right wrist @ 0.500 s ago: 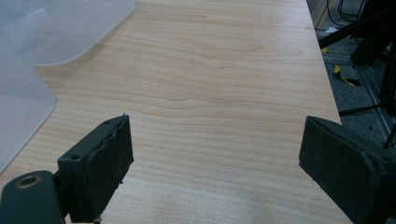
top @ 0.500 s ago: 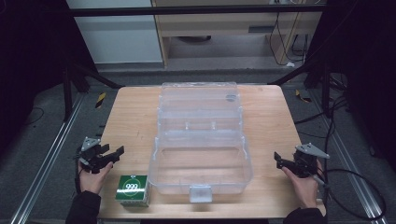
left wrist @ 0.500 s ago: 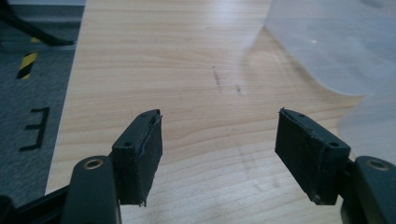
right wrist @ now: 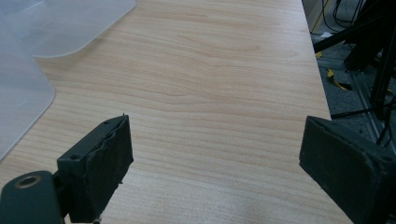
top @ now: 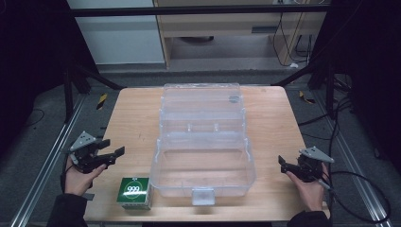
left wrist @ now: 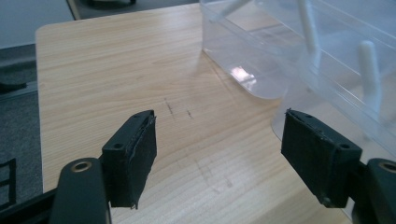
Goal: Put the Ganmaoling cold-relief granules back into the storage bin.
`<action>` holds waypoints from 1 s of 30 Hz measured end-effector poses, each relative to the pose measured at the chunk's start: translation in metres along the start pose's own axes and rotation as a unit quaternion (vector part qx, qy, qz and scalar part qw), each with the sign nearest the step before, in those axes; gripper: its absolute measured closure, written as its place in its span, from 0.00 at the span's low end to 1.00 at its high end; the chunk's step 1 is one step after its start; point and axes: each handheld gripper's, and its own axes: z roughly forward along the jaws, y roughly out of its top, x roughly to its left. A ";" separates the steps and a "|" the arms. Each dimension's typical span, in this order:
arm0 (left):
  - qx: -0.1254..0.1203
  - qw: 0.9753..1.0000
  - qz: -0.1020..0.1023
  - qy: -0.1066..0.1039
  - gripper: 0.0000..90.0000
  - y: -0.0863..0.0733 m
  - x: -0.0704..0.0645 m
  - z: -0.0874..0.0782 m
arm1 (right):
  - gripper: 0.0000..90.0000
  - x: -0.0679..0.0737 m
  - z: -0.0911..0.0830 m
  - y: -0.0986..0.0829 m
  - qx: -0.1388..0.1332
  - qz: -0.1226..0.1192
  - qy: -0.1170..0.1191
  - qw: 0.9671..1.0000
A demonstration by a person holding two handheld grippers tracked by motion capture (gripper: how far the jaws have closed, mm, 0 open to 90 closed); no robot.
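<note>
Clear plastic box point(top: 203, 142) sits open at the middle of the wooden table point(top: 135, 118), its lid lying flat toward twelve o'clock and its latch tab at six. At about seven o'clock of the box, just beside its near corner, stands a small green carton point(top: 134, 193) with white print. The left gripper point(top: 113, 153) hangs at nine o'clock of the box, jaws spread wide over bare wood, holding nothing. The right gripper point(top: 283, 165) hovers at about four o'clock near the table's edge, jaws likewise parted and empty. Each is held in a hand at the near side.
</note>
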 end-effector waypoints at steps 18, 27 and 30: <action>0.071 0.988 0.104 -0.089 0.28 0.029 -0.009 -0.017 | 0.09 0.001 -0.001 -0.002 0.007 -0.006 0.005 1.000; 0.105 0.974 0.156 -0.128 0.25 0.036 -0.019 -0.015 | 0.08 0.001 -0.001 -0.002 0.008 -0.009 0.007 1.000; 0.117 0.968 0.173 -0.140 0.24 0.036 -0.023 -0.015 | 0.08 0.001 -0.001 -0.002 0.007 -0.009 0.008 1.000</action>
